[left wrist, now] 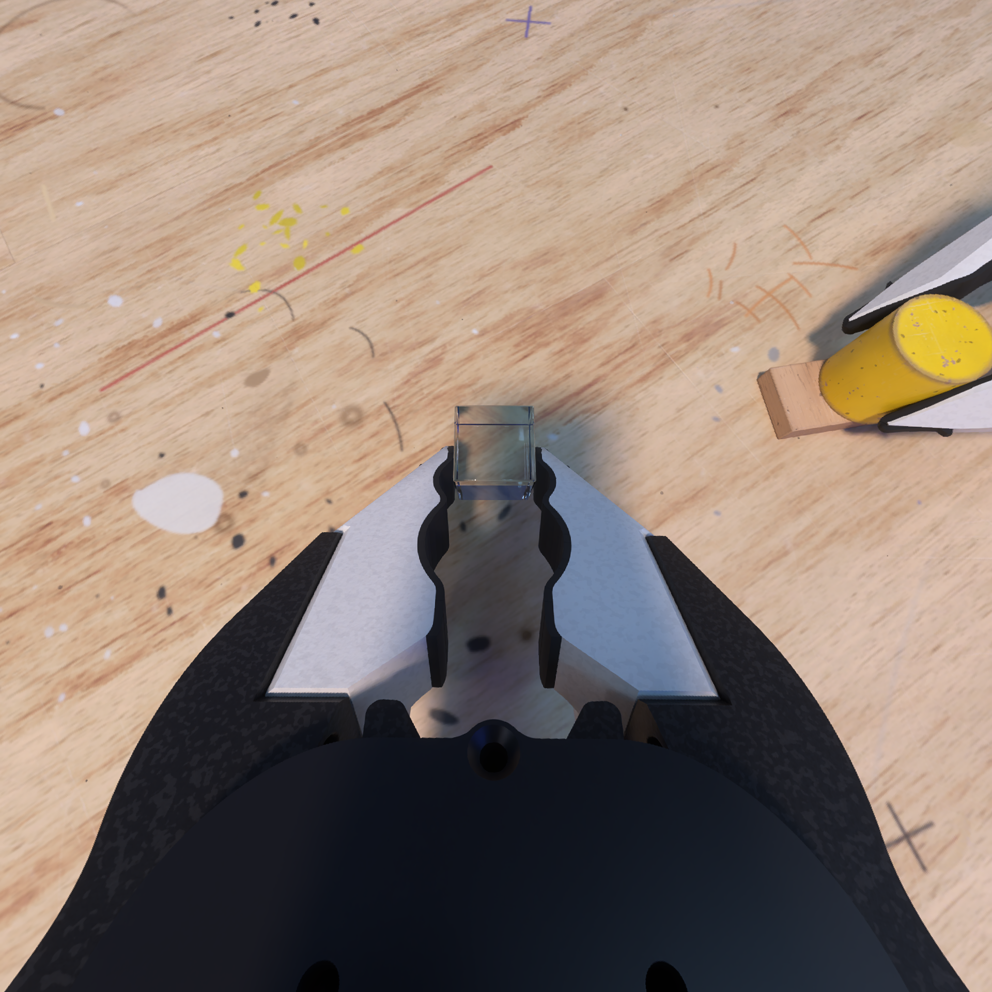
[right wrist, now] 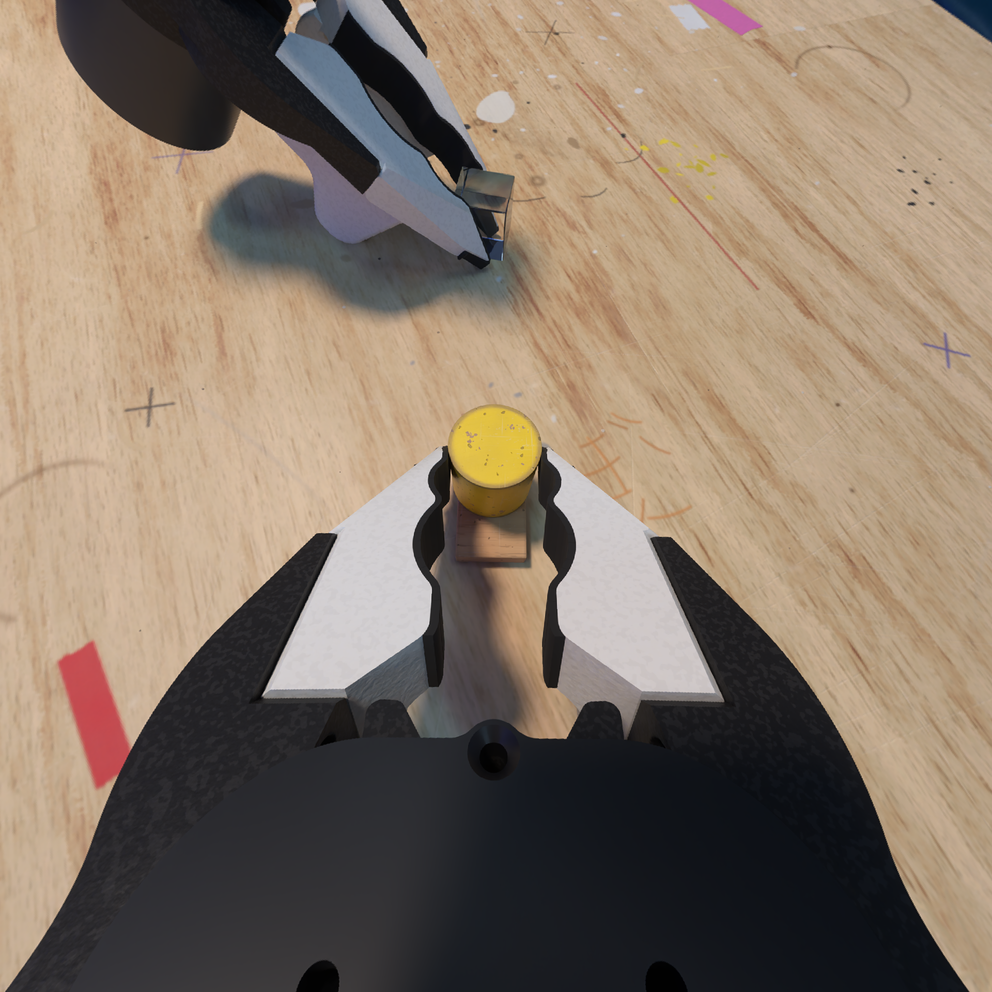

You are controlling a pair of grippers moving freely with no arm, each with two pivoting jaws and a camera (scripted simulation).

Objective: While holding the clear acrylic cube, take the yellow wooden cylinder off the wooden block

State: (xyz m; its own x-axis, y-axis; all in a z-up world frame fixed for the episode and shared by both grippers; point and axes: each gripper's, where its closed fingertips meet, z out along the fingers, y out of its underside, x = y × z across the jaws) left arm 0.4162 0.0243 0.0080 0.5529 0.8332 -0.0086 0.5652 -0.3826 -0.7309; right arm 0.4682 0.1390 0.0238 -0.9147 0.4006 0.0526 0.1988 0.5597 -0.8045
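My left gripper [left wrist: 494, 456] is shut on the clear acrylic cube [left wrist: 494, 451] at its fingertips, low over the wooden table. My right gripper [right wrist: 494, 456] is shut on the yellow wooden cylinder [right wrist: 494, 461], which stands upright over the small wooden block [right wrist: 491, 542]. I cannot tell whether the cylinder touches the block. In the left wrist view the cylinder [left wrist: 902, 359] and block [left wrist: 794, 397] show at the right edge, with a right finger [left wrist: 934, 274] on each side. In the right wrist view the left gripper [right wrist: 480, 214] and cube [right wrist: 486, 201] are at upper left.
The wooden table [right wrist: 751, 429] bears paint specks, pencil crosses and a thin red line [left wrist: 300, 279]. A red tape strip [right wrist: 94, 714] lies at the left and a pink strip [right wrist: 724, 16] far off near the table's edge [right wrist: 966, 21].
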